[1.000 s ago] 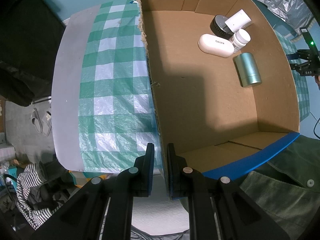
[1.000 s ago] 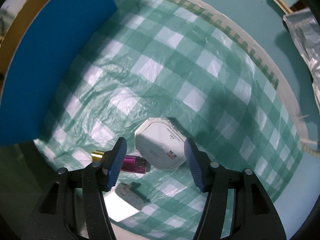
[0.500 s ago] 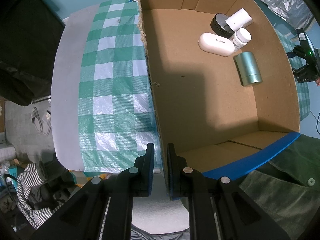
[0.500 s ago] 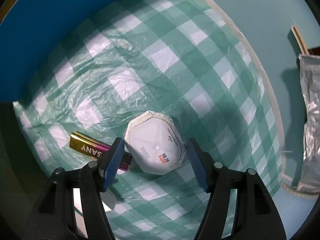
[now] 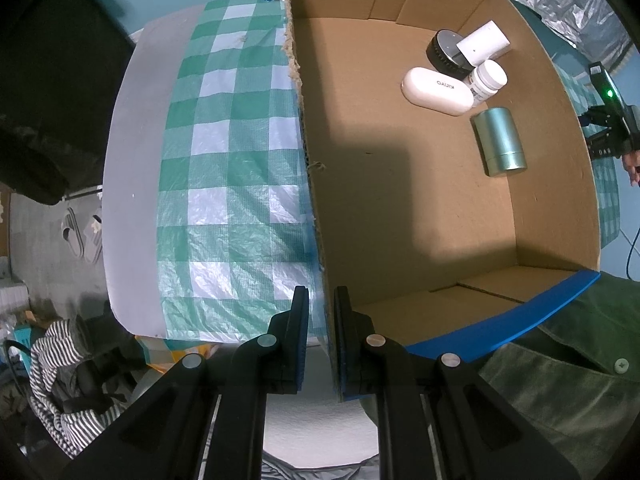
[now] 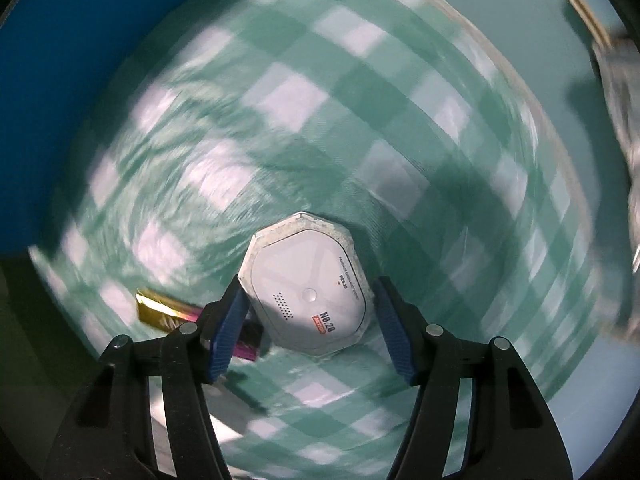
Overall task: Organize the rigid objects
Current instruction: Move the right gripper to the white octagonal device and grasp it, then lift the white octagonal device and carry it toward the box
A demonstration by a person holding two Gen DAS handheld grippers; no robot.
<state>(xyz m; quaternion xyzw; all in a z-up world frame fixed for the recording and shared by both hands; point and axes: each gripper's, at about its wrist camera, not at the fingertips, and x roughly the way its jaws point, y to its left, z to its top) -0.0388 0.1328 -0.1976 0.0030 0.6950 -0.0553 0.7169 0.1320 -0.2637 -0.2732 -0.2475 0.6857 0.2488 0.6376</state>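
My left gripper (image 5: 321,304) is shut on the near left wall of the cardboard box (image 5: 316,216). Inside the box lie a white oval case (image 5: 436,91), a white pill bottle (image 5: 486,81), a black round device (image 5: 446,56), a white cylinder (image 5: 483,44) and a teal tin (image 5: 500,141). My right gripper (image 6: 310,300) is open and straddles a white octagonal device (image 6: 308,286) lying flat on the checked cloth; its left finger looks close to the device's edge. A gold-and-magenta lighter (image 6: 172,312) lies just left of the left finger.
The green-checked cloth (image 5: 224,184) covers the table; its grey edge (image 5: 128,184) drops to the floor at left. The box's blue outer wall (image 6: 68,80) stands left of the right gripper. Silver foil bags (image 6: 624,120) lie at the far right.
My right gripper has come down and forward over the octagonal device, which now sits between the fingers. The right view is blurred by motion. The left gripper has kept its grip on the box wall.
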